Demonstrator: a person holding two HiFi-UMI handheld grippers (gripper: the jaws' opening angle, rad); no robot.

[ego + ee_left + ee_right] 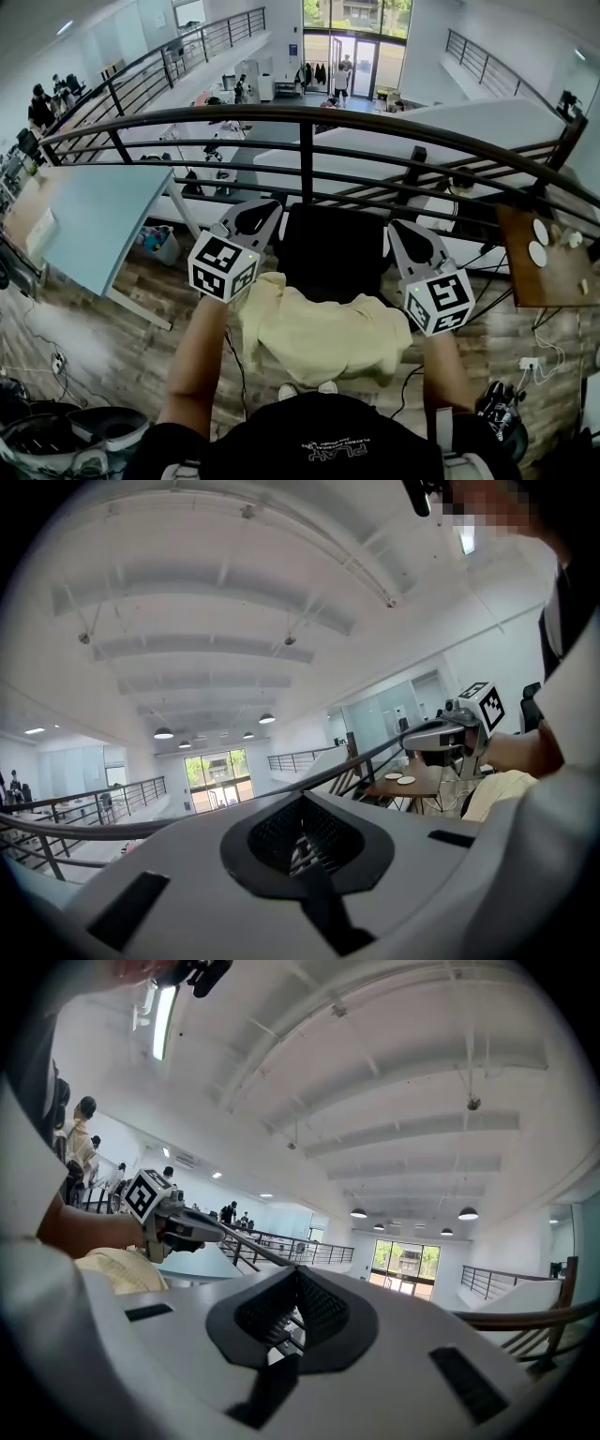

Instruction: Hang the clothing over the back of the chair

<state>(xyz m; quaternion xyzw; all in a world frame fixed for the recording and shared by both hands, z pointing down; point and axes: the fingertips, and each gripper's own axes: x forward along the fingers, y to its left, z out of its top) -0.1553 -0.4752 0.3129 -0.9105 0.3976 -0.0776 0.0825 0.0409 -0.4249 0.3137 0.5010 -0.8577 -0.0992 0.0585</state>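
Black shirt (323, 448) of the wearer fills the bottom of the head view, with the forearms (202, 356) reaching out either side. Railing (309, 117) runs across beyond, backdrop only.

Chair (328, 248), black, stands right in front of the wearer, between the two tools. I think its back edge faces us, but that edge is covered so I can't confirm.

Clothing (323, 333), pale yellow, lies spread across the near side of the chair between the forearms, folds hanging down. To me it reads as already draped over the back.

Left gripper (255, 216) and right gripper (411, 240) are held level, one each side of the chair, apart from the cloth. Fingers (272, 834) are fully together on both, with nothing between them in either gripper view.

My read: the hang is done and the hands are up to stay clear of the fabric. Risk: the left end sits bunched higher and could slide.
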